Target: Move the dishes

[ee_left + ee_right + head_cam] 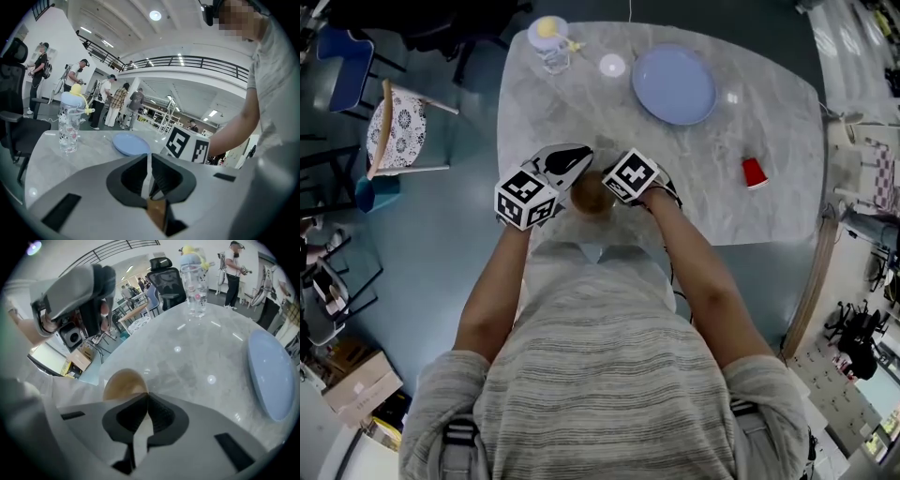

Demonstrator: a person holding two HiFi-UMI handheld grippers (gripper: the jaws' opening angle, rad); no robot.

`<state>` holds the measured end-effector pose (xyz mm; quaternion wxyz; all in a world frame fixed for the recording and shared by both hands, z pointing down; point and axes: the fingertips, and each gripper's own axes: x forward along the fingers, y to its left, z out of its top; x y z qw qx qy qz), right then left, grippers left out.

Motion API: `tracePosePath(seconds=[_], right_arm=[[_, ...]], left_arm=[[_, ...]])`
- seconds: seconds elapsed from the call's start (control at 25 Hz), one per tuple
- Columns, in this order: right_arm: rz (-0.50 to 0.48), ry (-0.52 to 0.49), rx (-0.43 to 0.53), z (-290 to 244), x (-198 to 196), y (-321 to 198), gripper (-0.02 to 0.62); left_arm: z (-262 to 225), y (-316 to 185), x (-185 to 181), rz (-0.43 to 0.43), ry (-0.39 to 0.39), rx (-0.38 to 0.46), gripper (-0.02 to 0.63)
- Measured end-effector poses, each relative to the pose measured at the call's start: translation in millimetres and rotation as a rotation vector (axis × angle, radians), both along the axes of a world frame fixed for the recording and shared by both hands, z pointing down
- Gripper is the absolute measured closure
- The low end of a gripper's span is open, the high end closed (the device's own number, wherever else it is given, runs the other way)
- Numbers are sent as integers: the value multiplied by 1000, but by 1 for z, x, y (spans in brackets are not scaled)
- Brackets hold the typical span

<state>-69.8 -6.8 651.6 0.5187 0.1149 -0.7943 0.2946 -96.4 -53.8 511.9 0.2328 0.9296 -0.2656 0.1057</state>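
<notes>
A small brown bowl (pixel 592 193) sits at the near edge of the marble table (pixel 769 122), between my two grippers. My left gripper (pixel 580 178) comes at it from the left, my right gripper (pixel 610 191) from the right. In the right gripper view the jaws (pixel 146 401) are shut on the bowl's (pixel 123 383) rim, with a strip of its wall between the pads. In the left gripper view the jaws (pixel 149 180) are pressed together on a thin edge, and the brown bowl (pixel 157 213) shows just below them. A blue plate (pixel 674 84) lies at the table's far side.
A clear bottle with a blue-and-yellow top (pixel 550 44) and a small white lid (pixel 612 65) stand at the far edge, left of the plate. A red cup (pixel 754 172) lies at the right. A chair (pixel 398 131) stands off the table's left side.
</notes>
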Motion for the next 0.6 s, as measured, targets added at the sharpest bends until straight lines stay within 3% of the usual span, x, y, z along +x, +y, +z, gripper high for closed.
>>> tracePosePath(seconds=[0.24,0.6], right_arm=[[74,-10,32,-17,53,-35,572],[124,-11,88,-43,129,-93,572]], left_arm=[[-11,-3,43,-6,-1,16,566],[-25,-13,112,-94,51,23,567]])
